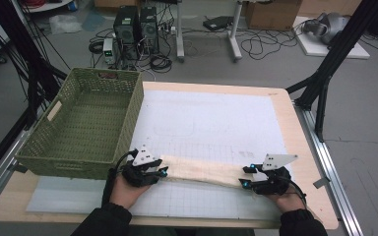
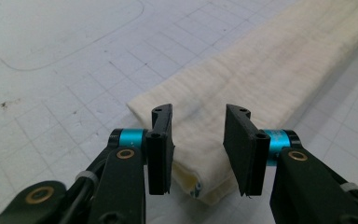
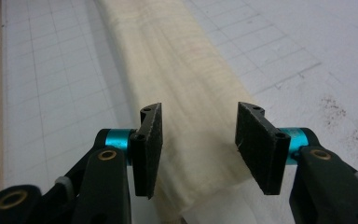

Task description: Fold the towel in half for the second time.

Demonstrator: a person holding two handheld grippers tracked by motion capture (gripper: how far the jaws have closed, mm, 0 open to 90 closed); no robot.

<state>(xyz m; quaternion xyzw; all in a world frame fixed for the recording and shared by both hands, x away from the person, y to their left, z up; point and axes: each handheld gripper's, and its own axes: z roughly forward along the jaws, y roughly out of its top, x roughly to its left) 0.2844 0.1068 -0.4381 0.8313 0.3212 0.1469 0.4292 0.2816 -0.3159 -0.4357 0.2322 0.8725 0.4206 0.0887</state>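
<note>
A cream cloth (image 1: 202,171), folded into a long narrow strip, lies across the white gridded mat near the table's front. My left gripper (image 1: 158,172) sits at its left end. In the left gripper view the jaws stand open on either side of the strip's folded end (image 2: 200,154), with my left gripper (image 2: 198,149) not clamped on it. My right gripper (image 1: 248,178) is at the strip's right end. In the right gripper view the cloth (image 3: 186,93) runs away between the open jaws of my right gripper (image 3: 198,149).
A green woven basket (image 1: 128,105) stands at the left rear of the mat, close to my left hand. The white mat (image 1: 216,118) stretches behind the cloth. The wooden table edge (image 1: 305,142) runs along the right. Computers and cables lie on the floor beyond.
</note>
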